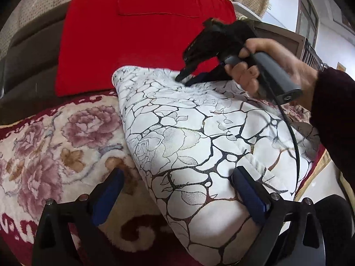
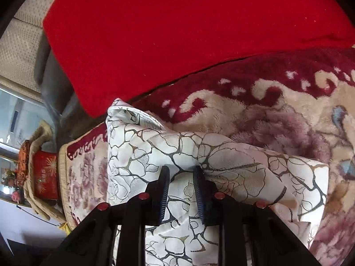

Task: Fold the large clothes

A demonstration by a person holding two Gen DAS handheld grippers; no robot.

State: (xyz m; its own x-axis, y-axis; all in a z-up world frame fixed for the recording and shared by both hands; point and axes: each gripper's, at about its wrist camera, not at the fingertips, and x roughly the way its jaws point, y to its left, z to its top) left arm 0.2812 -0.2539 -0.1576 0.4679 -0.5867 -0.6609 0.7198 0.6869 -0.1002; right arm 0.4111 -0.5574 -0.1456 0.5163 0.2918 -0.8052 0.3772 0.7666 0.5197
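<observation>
Left gripper point(image 1: 176, 191) spread wide; right gripper point(image 2: 180, 170) narrowed, angled down.

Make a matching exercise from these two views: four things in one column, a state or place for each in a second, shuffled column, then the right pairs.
Things:
1. white padded garment with black crackle print
2. plain red folded cloth
3. left claw
4. right claw

States or places:
A. jaws spread wide, pressing on nothing
B. folded bundle lying on the floral plush blanket
C. jaws narrow, fabric between them
D. lying behind the white bundle

Pairs: 1-B, 2-D, 3-A, 4-C
</observation>
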